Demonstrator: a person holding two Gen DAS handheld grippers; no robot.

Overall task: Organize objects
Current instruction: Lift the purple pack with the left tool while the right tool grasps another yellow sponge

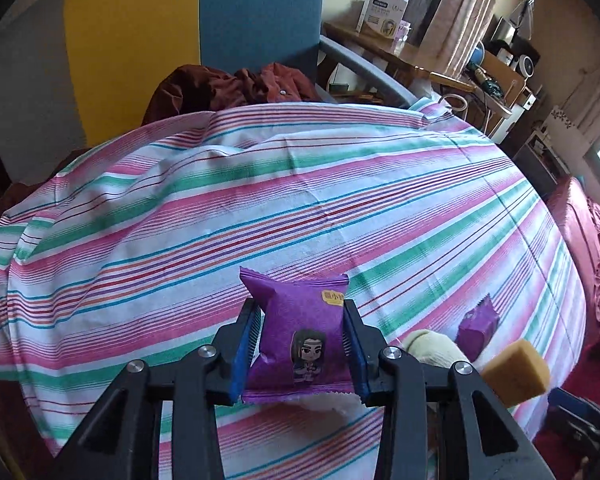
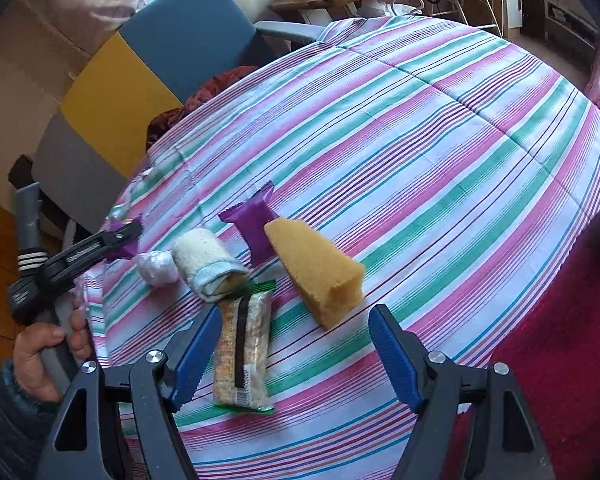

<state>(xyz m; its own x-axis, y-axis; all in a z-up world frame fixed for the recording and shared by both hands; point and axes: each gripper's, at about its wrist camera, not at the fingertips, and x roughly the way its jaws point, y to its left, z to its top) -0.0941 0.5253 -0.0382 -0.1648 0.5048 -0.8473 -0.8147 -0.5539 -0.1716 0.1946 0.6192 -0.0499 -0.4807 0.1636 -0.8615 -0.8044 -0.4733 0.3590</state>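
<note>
Second purple packet (image 1: pixel 477 325) partly behind rolled cloth (image 1: pixel 432 346)

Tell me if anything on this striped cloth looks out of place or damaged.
Nothing looks damaged or spilled. The items lie loosely clustered: a yellow sponge, a rolled towel, a green-edged snack bar and a purple packet on the striped cloth. The left gripper is shut on another purple snack packet; the right gripper is open.
</note>
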